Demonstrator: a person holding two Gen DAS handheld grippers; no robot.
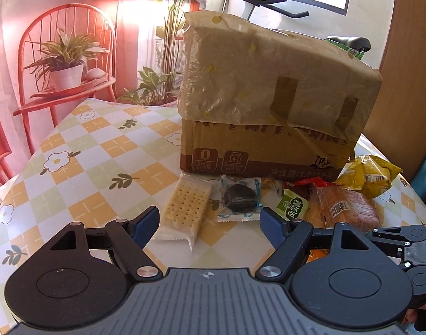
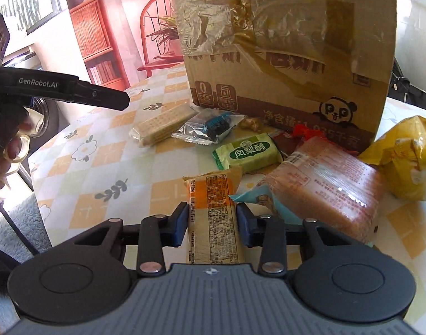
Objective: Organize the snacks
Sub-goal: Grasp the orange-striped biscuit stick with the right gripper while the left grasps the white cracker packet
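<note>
A taped cardboard box (image 1: pixel 268 128) stands on the checked tablecloth, and snacks lie in front of it. My left gripper (image 1: pixel 210 227) is open just above the cloth; a cracker pack (image 1: pixel 185 209) and a dark cookie pack (image 1: pixel 239 199) lie just ahead of its fingers. My right gripper (image 2: pixel 213 224) is shut on an orange-and-tan snack bar (image 2: pixel 213 212) that lies lengthways between its pads. Ahead of it lie a green pastry pack (image 2: pixel 247 152), a large reddish-brown bread pack (image 2: pixel 327 184), a yellow bag (image 2: pixel 405 156), the cracker pack (image 2: pixel 162 125) and the cookie pack (image 2: pixel 210 125).
The box (image 2: pixel 285 55) fills the back of the table. The left gripper's body (image 2: pixel 59 90) hangs at the left in the right wrist view. The table's edge (image 2: pixel 40 192) runs down the left. A red chair with a potted plant (image 1: pixel 65 64) stands behind the table.
</note>
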